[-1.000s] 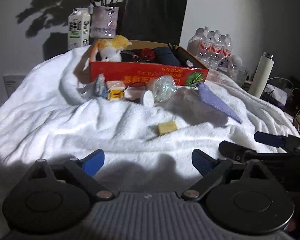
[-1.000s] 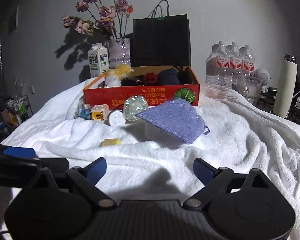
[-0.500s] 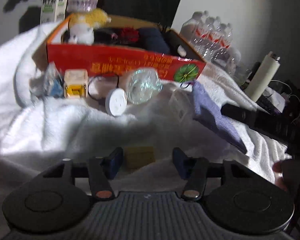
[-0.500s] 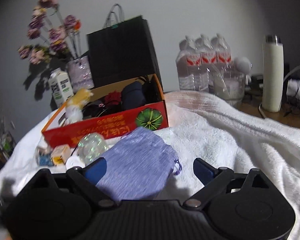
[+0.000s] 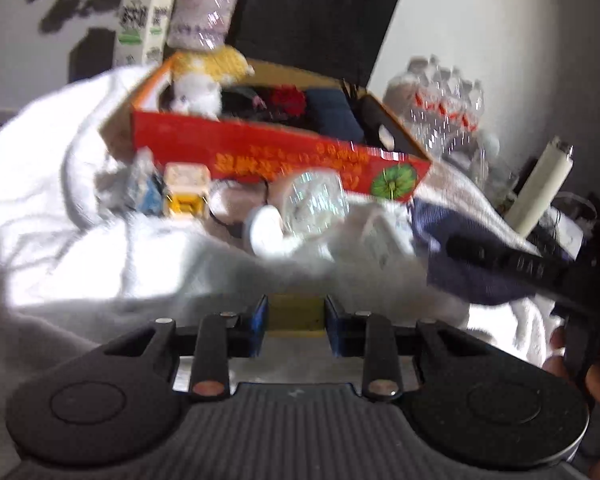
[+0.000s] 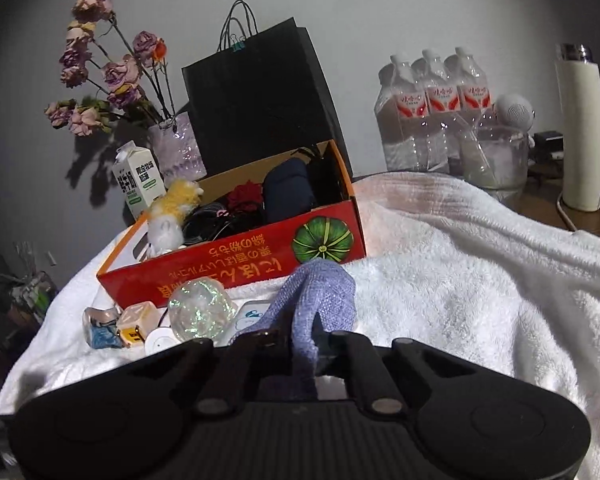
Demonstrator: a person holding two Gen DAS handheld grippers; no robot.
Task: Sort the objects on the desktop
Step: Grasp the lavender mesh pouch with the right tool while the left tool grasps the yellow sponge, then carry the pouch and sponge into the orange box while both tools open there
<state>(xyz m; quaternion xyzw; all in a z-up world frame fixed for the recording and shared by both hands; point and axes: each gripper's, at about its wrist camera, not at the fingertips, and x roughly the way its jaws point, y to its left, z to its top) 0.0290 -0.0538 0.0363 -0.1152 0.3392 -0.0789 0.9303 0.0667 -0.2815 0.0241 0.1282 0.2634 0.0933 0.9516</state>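
Note:
My left gripper (image 5: 296, 320) is shut on a small yellow block (image 5: 296, 312) just above the white towel (image 5: 60, 220). My right gripper (image 6: 300, 340) is shut on a purple knitted pouch (image 6: 320, 296), which bunches up between its fingers. The red cardboard box (image 5: 276, 152) stands behind, holding a plush toy, a red flower and dark items; it also shows in the right wrist view (image 6: 228, 264). In front of the box lie a clear glittery ball (image 6: 200, 314), a white round cap (image 6: 160, 342), a yellow-and-cream cube (image 6: 136, 322) and a small blue packet (image 6: 100, 328).
Behind the box stand a black paper bag (image 6: 260, 92), a vase of dried flowers (image 6: 176, 148) and a milk carton (image 6: 138, 180). Water bottles (image 6: 432, 120), a glass jar (image 6: 496, 156) and a white flask (image 6: 580, 132) stand at the right.
My left gripper moved forward to the yellow block and closed on it. My right gripper moved onto the purple pouch and closed on it, bunching the fabric.

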